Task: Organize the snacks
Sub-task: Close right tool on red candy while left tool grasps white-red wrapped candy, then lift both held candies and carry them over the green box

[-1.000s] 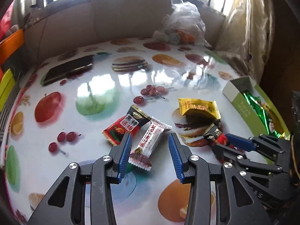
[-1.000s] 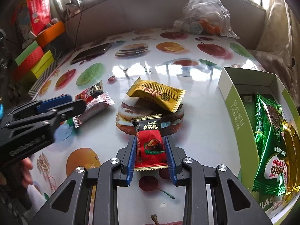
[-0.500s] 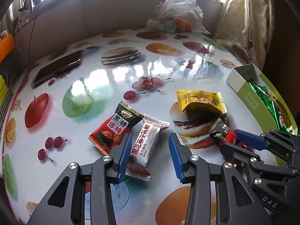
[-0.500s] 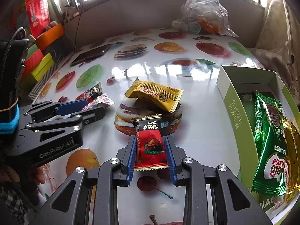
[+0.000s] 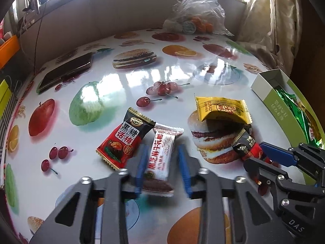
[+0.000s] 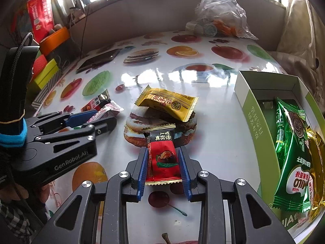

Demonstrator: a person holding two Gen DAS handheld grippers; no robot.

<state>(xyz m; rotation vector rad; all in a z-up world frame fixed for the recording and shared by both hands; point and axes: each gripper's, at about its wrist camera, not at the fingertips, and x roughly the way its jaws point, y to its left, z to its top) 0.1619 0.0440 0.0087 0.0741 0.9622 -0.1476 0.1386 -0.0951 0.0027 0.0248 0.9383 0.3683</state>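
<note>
On the fruit-print table lies a white and pink snack packet (image 5: pixel 160 156), between the fingers of my left gripper (image 5: pixel 161 148). Its jaws are closing and blurred; the left pad touches the packet, and a thin gap shows at the right pad. A red and black plum packet (image 5: pixel 124 142) lies just to its left. My right gripper (image 6: pixel 163 152) is shut on a red packet (image 6: pixel 162 158) that rests on the table. A yellow packet (image 6: pixel 168 103) lies just beyond it. The green box (image 6: pixel 256 122) on the right holds green sachets (image 6: pixel 292 162).
A phone (image 5: pixel 65 71) lies at the back left and a clear plastic bag (image 5: pixel 199 14) of items at the back. Coloured boxes (image 6: pixel 46 71) line the left edge. The two grippers stand close side by side; a hand and sleeve show at the lower left.
My left gripper's jaws have drawn in around the white packet, from wide apart to almost touching it. The right gripper and its red packet have not moved.
</note>
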